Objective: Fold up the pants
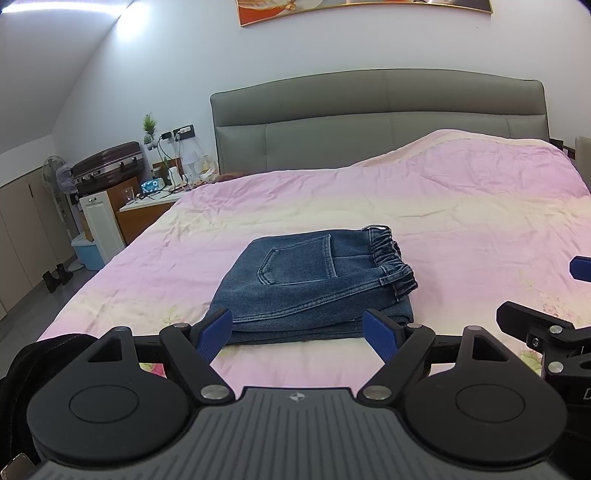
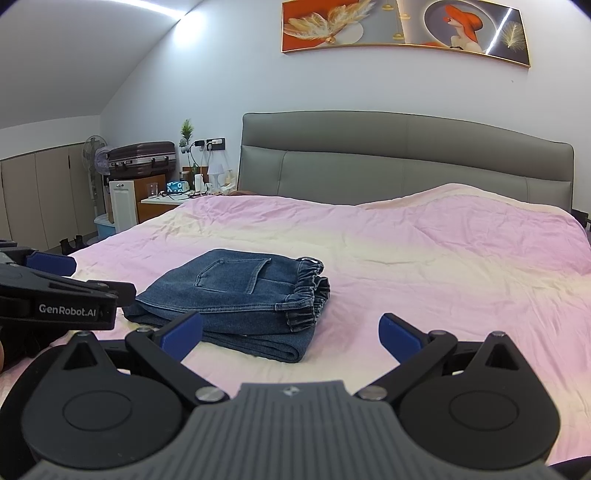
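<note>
Left wrist view: left gripper [image 1: 298, 334] w/ blue pads [image 1: 216, 334] spread wide apart, holding nothing, hovering just short of the folded pants [image 1: 314, 286]. Pants = blue denim, folded into a compact stack, back pocket up, elastic waistband [image 1: 389, 254] toward the right; stack lies on the pink bedspread [image 1: 461, 221] near the foot edge of the bed, about mid-width. Its near fold edge sits between the two pads, not touching either. Part of the right gripper [image 1: 554, 295] enters at the right edge; grey headboard [image 1: 376, 118] at the far end, nightstand [image 1: 155, 201] and dark suitcase [image 1: 109, 164] off the bed's left side. Right wrist view: right gripper [image 2: 291, 332] also spread wide, empty, just short of the pants [image 2: 236, 291], which lie left of its centre line; left pad [image 2: 183, 334] overlaps the stack's near edge in the view, contact cannot be told. Left gripper [image 2: 59, 291] comes in from the left edge, near the pants' left side. Framed picture [image 2: 402, 31] hangs on the wall above the headboard [image 2: 406, 162].
</note>
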A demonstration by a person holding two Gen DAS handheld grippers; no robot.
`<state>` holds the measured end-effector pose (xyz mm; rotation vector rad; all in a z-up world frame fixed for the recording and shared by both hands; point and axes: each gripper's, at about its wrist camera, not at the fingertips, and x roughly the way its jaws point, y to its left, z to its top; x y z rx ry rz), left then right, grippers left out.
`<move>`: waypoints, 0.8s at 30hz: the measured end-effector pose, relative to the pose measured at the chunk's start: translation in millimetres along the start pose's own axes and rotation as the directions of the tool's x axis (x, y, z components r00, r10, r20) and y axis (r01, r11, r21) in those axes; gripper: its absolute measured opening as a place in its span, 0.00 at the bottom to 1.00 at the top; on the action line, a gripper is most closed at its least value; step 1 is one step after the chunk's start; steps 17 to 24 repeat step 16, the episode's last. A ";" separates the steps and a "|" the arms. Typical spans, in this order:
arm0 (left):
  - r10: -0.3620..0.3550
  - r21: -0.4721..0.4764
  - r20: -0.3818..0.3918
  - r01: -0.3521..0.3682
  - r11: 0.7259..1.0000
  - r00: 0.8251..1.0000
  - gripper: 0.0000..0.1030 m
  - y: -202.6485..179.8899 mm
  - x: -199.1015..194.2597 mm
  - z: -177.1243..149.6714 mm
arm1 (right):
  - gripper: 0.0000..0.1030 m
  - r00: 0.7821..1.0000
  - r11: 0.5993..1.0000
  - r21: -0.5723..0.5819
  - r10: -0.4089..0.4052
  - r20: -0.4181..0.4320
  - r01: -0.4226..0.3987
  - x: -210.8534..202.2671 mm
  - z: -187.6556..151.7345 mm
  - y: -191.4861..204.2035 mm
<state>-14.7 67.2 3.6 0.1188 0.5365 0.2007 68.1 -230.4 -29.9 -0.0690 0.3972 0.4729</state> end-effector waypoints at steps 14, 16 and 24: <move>-0.022 0.008 0.013 0.022 1.000 1.000 0.91 3.6 -0.5 3.7 | 0.95 1.000 1.000 0.009 -0.003 -0.006 0.003 0.8 0.1 0.6; -0.027 0.011 0.011 0.027 1.000 1.000 0.91 3.6 -0.4 5.9 | 0.95 1.000 1.000 0.011 -0.003 -0.008 0.003 0.7 0.1 0.2; -0.027 0.011 0.011 0.027 1.000 1.000 0.91 3.6 -0.4 5.9 | 0.95 1.000 1.000 0.011 -0.003 -0.008 0.003 0.7 0.1 0.2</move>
